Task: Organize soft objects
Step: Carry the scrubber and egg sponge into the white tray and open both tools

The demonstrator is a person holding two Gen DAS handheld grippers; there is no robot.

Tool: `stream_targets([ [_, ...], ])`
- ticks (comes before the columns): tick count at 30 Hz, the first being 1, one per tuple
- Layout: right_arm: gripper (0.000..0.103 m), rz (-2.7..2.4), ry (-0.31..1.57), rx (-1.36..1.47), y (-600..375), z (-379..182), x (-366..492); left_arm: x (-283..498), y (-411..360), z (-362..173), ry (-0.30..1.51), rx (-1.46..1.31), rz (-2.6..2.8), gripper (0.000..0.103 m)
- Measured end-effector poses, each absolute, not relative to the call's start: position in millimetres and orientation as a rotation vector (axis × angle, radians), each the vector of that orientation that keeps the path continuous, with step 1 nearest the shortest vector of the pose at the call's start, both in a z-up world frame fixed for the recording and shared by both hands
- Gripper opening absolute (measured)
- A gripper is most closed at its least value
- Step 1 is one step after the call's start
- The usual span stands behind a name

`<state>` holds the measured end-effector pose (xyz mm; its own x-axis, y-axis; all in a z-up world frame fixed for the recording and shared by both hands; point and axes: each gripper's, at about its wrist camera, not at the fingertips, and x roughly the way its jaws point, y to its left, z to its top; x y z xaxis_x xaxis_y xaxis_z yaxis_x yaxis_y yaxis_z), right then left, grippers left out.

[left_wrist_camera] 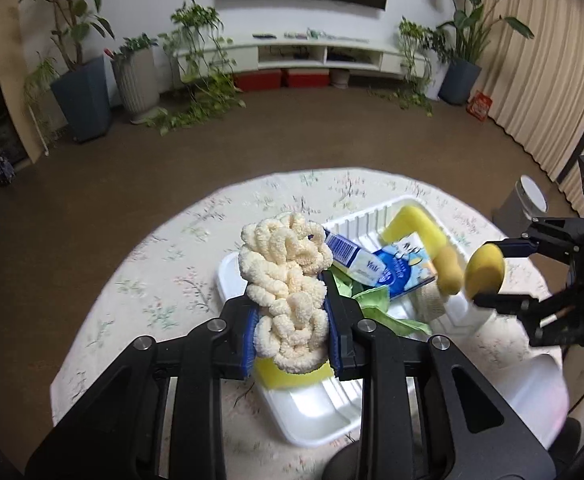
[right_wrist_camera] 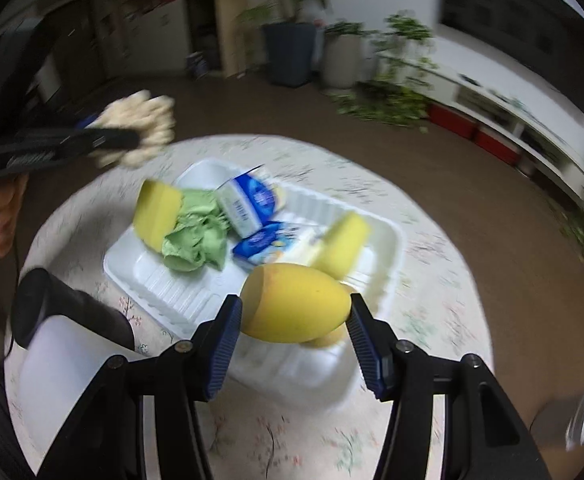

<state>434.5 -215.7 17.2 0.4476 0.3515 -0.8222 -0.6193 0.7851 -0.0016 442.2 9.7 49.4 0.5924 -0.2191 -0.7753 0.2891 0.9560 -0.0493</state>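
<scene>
Left hand-held gripper (left_wrist_camera: 292, 320) raised over the tray (left_wrist_camera: 312, 412), clamped on the chenille mitt (left_wrist_camera: 288, 280). Right hand-held gripper (right_wrist_camera: 292, 334) hovers level above the tray's other end, clamped on the yellow sponge (right_wrist_camera: 292, 304), over the counter (left_wrist_camera: 152, 280).

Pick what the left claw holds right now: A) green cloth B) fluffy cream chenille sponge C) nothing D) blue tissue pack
B: in the left wrist view the left claw is shut on the fluffy cream sponge, held above the white tray; the green cloth and the blue tissue packs lie in the tray.
</scene>
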Motion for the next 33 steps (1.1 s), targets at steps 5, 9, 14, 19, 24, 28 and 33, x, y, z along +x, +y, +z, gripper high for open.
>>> stream_targets([
  [5, 0.056, 0.669, 0.959, -0.39, -195.5, -8.8, 440.8, 455.9, 1.5, 29.8, 0.917, 0.103, -0.322, 0.025],
  [9, 0.056, 0.675, 0.984, -0.411, -193.8, -22.7, 446.2, 465.8, -0.8, 20.9, 0.949, 0.111, -0.325, 0.025],
  [14, 0.057, 0.689, 0.997, -0.421, -193.6, -32.8, 447.4, 470.4, -1.6, 6.6, 0.995, 0.089, -0.329, 0.026],
  [19, 0.057, 0.701, 0.984, -0.435, -191.1, -35.1, 444.2, 462.1, -13.7, -5.5, 1.022, 0.139, -0.366, 0.026],
  [24, 0.057, 0.705, 0.979, -0.433, -192.0, -35.9, 444.5, 458.9, -12.7, -16.7, 1.051, 0.11, -0.381, 0.026],
  [28, 0.057, 0.702, 0.97, -0.429, -191.0, -37.5, 443.4, 460.4, -10.2, -20.6, 1.051, 0.078, -0.376, 0.026],
  [33, 0.06, 0.7, 0.961, -0.425, -191.0, -35.1, 438.5, 455.4, -6.9, -18.4, 1.026, 0.085, -0.345, 0.049],
])
